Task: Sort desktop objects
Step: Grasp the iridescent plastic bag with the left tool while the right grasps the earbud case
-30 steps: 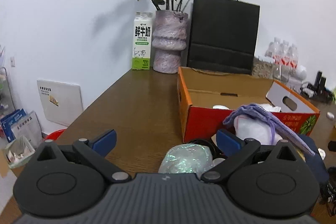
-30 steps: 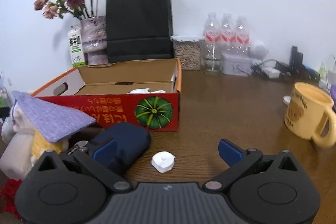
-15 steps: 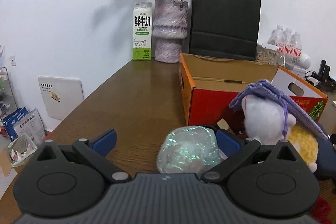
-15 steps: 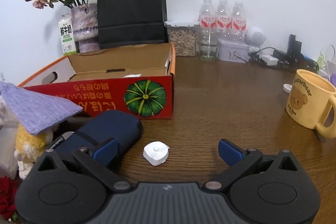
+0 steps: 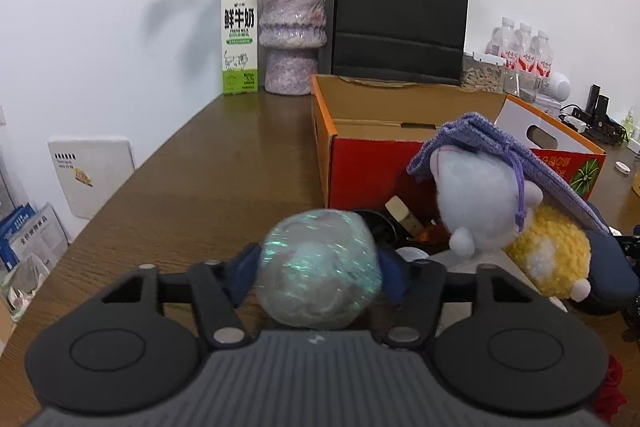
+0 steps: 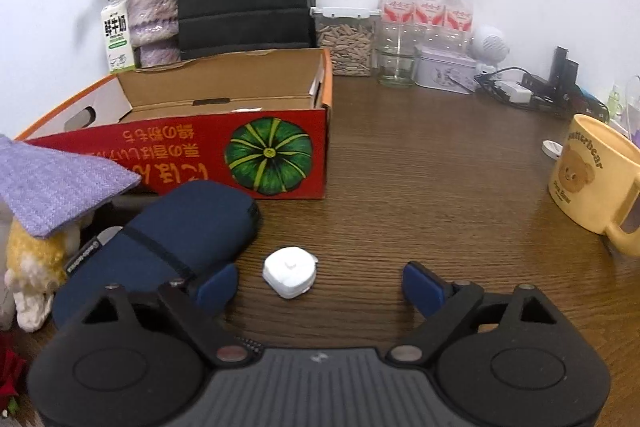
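An iridescent, foil-wrapped ball [image 5: 316, 279] sits between the blue pads of my left gripper [image 5: 319, 265]. Its jaws are closing and both pads press on the ball's sides. A small white rounded piece [image 6: 289, 271] lies on the brown table between the fingers of my right gripper [image 6: 320, 287]. Those jaws are closing too but stand wide, and neither pad touches the piece. The open red cardboard box [image 6: 240, 155] with a pumpkin print stands just beyond both grippers, and its orange rim [image 5: 320, 131] also shows in the left wrist view.
A white plush with a purple hat [image 5: 476, 203] and a yellow plush [image 5: 548, 255] lie right of the ball. A navy pouch [image 6: 168, 235] touches the right gripper's left finger. A yellow mug [image 6: 592, 179] stands at right; a milk carton [image 5: 239, 39], vase [image 5: 292, 35], black bag [image 5: 400, 15] and bottles [image 6: 424, 7] line the wall.
The left jaws have closed in onto the iridescent ball. The right gripper has come lower and nearer the white piece, and its jaws have narrowed a little.
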Demonstrator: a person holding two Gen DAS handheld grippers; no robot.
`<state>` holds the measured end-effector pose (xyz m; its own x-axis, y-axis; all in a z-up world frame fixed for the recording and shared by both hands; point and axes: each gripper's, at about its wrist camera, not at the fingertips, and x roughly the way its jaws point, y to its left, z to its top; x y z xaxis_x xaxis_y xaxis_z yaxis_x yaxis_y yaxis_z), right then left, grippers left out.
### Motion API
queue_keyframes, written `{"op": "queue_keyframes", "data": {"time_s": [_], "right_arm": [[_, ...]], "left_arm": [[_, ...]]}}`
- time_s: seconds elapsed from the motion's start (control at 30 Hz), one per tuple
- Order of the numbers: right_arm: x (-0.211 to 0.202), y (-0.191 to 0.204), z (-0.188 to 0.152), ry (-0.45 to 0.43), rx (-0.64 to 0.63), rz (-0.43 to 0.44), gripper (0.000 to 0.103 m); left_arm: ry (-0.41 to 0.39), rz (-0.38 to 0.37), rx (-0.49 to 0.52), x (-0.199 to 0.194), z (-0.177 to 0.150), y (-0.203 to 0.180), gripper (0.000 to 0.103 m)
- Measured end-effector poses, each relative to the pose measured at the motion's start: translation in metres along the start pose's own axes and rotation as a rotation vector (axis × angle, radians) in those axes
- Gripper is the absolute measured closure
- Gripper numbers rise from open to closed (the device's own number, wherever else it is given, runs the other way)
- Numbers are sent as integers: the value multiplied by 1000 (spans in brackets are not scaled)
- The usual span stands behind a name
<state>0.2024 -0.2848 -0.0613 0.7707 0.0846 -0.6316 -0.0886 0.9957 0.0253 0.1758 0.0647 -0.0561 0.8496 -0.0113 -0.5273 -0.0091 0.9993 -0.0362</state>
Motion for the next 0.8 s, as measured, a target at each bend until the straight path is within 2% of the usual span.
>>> {"op": "queue_keyframes", "data": {"time_s": [0.07,0.17,0.23,0.27,0.33,0.37,0.67,0.8], "right_arm": [[-1,1,0,-5,-5,9,19],[-3,3,1,-17,-21,29,33],[-5,5,1,-26,-34,45,51],[-5,5,1,-29,-37,50,55],[-7,6,1,-34,-39,56,71],[-7,5,1,-36,-37,58,74],[-8,3,0,-43,-31,67,76],[-13,-2,-1,-72,6,76,76]], "left_arm": [[6,-11,-7,1,0,1,44],[18,-30,-17,2,-1,3,50],[23,-39,-26,3,-1,5,52],[26,-42,-31,3,-1,5,52],[32,-47,-38,4,-1,7,52],[35,-50,-41,5,-2,7,52],[37,-62,-62,8,-2,10,58],[32,-62,-77,8,-2,12,60]]}}
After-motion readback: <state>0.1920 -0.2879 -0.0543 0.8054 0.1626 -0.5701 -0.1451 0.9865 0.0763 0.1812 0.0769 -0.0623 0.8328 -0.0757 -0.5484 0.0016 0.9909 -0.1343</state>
